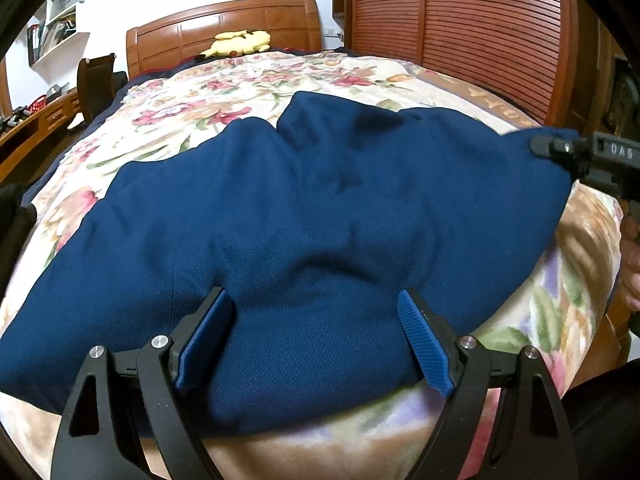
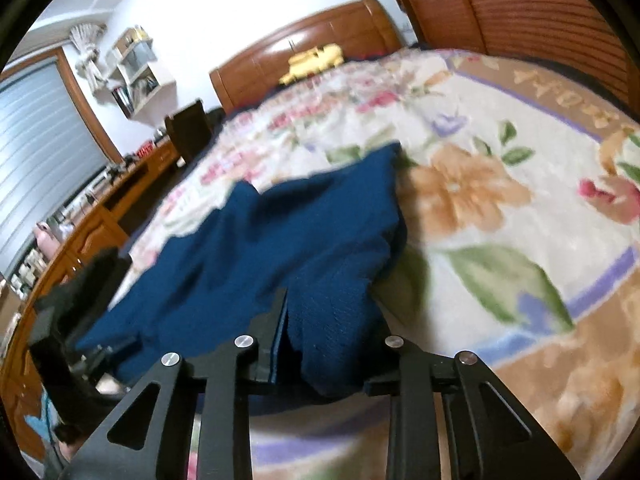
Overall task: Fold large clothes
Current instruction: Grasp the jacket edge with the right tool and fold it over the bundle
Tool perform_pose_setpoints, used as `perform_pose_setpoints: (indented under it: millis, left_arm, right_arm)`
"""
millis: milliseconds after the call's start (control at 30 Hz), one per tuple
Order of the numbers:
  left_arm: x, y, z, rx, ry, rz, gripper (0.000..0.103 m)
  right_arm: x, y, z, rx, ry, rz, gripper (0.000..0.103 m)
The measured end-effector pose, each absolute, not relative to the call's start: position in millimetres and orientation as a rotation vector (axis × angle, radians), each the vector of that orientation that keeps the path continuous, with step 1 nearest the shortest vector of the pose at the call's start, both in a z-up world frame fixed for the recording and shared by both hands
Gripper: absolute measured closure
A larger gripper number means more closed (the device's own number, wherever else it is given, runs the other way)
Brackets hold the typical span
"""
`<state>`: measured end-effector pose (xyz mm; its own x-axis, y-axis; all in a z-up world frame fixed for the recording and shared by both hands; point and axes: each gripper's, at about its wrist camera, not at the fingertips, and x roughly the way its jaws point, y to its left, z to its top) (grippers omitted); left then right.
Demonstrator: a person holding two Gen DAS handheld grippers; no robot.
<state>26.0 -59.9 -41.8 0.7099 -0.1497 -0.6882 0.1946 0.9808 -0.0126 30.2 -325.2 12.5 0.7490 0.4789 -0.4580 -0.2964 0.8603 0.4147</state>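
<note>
The jaws of the left gripper stand wide apart, its blue pads straddling the near edge of the navy garment without pinching it. The right gripper's jaws are harder to read: in its own view the cloth bunches up between the black fingers and hides the far pad, while the left wrist view shows the tool's tip meeting the garment's right corner, so it seems to be clamped on the fabric, though a firm grip cannot be confirmed.

The garment lies on the floral bedspread, near the foot of the bed and well apart from the yellow plush toy by the wooden headboard. It is spread broadly, with a notch along its far edge and soft wrinkles across the middle. Its right corner looks raised slightly off the bed where the right gripper meets it; the blur in the right wrist view fits a tool in motion.

As for progress, the cloth appears laid out and partly smoothed, perhaps already doubled once given its thick near edge, but that cannot be settled from these views. No neat, compact bundle exists yet. Most of the folding likely remains: bringing one side across, squaring the edges, and reducing the piece again. The left gripper would need to close on the hem before a two-handed fold could proceed.
</note>
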Motion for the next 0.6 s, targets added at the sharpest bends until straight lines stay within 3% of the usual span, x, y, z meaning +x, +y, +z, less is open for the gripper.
perform_pose_setpoints:
  millis: [400, 600]
  left_arm:
    - [24, -55, -38, 0.047, 0.756, -0.210, 0.017]
    - [9, -34, -18, 0.011, 0.711, -0.218, 0.017]
  right_arm:
    - [14, -304, 30, 0.285, 0.465, 0.457, 0.080]
    - [7, -276, 45, 0.135, 0.438, 0.450, 0.081]
